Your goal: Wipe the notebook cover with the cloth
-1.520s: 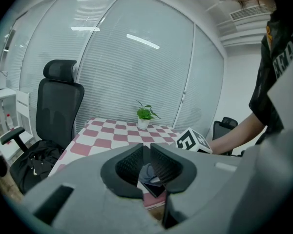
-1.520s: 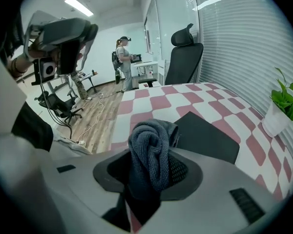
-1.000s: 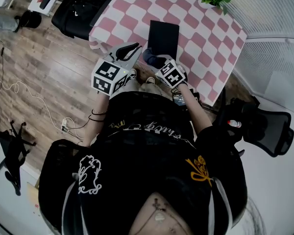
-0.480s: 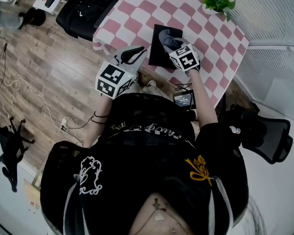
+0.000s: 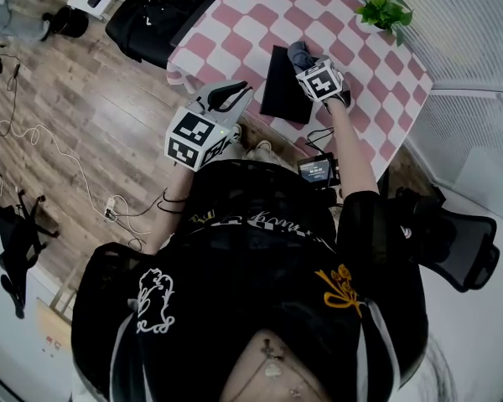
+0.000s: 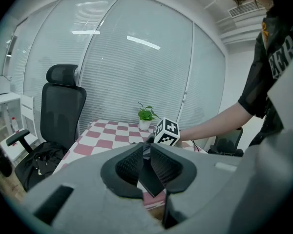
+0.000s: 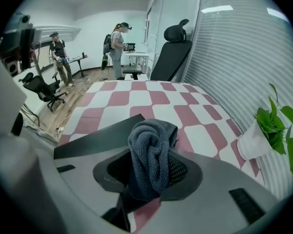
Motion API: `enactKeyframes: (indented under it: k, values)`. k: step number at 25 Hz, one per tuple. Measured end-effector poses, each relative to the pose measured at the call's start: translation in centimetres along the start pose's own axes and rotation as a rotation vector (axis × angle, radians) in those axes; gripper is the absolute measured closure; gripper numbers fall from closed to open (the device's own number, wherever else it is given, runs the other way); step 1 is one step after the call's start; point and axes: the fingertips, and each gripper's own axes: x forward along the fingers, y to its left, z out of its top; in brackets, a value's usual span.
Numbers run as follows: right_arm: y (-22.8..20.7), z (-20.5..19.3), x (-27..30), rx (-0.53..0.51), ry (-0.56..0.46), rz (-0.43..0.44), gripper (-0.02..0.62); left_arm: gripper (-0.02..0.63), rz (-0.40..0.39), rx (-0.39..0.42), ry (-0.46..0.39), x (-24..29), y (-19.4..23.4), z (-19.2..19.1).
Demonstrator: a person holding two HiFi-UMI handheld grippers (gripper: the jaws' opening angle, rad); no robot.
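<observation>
Right fingers (image 7: pixel 179 169): clenched on the cloth (image 7: pixel 150 145). It is a grey bunched wad that sticks out past the tips.
Left fingers (image 6: pixel 129 165): pressed close together, with nothing between them.
Cloth on the notebook: in the head view the cloth sits at the far right corner of the notebook (image 5: pixel 283 90). It looks low over the cover, but I cannot tell if it touches.
Way to the notebook: from the right fingers, most of the dark cover lies toward 7 o'clock in the head view. In the right gripper view it lies toward 9 o'clock.
Notebook's long side: it runs from about 12 o'clock to 6 o'clock in the head view, pointing away from the person.
Notebook's place: flat on the table (image 5: pixel 251 11) with pink and white squares, near the edge closest to the person.
Nearer gripper: the right gripper (image 5: pixel 304 64) is right at the notebook. The left gripper (image 5: pixel 226 95) hangs off the table at about 9 o'clock from the notebook, over the wood floor (image 5: pixel 84 99).
Next move, my guess: the cloth is at the far end, so a pull back toward 6 o'clock along the long side would wipe the cover. Nothing pins the notebook down, so it may slide.
Around: a small green plant (image 5: pixel 384 5) stands at 1 o'clock from the notebook, well apart. A black chair (image 5: pixel 151 11) stands by the table at 10 o'clock.
</observation>
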Motion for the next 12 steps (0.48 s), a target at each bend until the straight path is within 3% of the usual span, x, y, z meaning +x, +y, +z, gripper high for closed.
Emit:
enactKeyframes:
  k: [5,12]
  values:
    - [-0.2,-0.4,0.0,0.110,-0.027,0.012,0.462,0.549,0.000,-0.002,0.000,-0.1,-0.1,-0.1]
    - [2.4,-1.4,-1.0,0.094,-0.020,0.025,0.462,0.549,-0.028,0.003,0.010,0.6,-1.3,-0.4]
